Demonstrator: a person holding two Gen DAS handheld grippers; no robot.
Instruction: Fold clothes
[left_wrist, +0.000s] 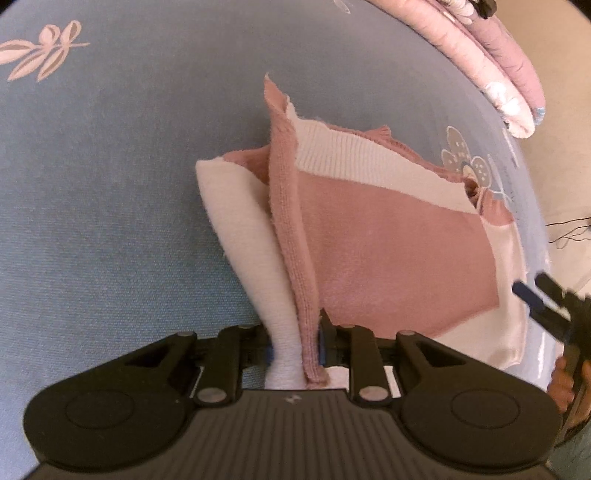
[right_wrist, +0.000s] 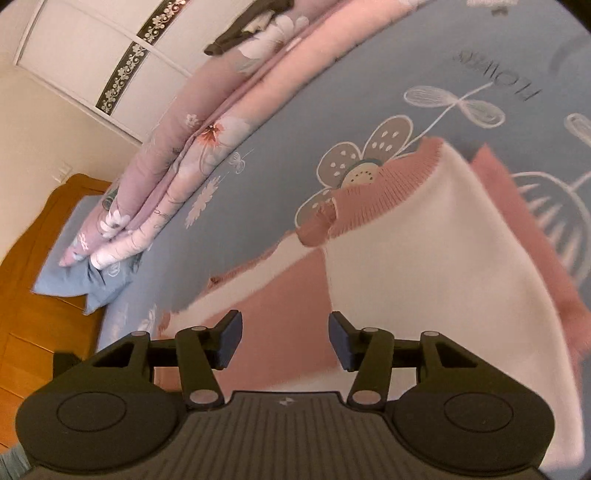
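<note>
The jaws of the left gripper (left_wrist: 295, 345) are clamped on a bunched fold of a pink and cream sweater (left_wrist: 388, 236), with both a cream layer and a pink ribbed edge pinched between the pads. From that grip the fabric is drawn up off the bed, and the rest of the garment is spread flat beyond it on the blue bedsheet (left_wrist: 110, 184). A cream ribbed band is seen across the upper part of the sweater, with pink knit below it.

The jaws of the right gripper (right_wrist: 285, 339) are held apart, with nothing pinched between them; the pink and cream panels of the sweater (right_wrist: 424, 258) lie just beneath and ahead of them. Whether the pads touch the fabric cannot be told. In the left wrist view the right gripper (left_wrist: 535, 295) is seen at the sweater's right edge, held by a hand (left_wrist: 565, 387).

A grey and white flower print is seen on the sheet beside the sweater's pink ribbed cuff. A folded pink floral quilt (right_wrist: 177, 155) lies along the far side of the bed, near a blue pillow (right_wrist: 74, 266) and a wooden headboard (right_wrist: 33, 295).
</note>
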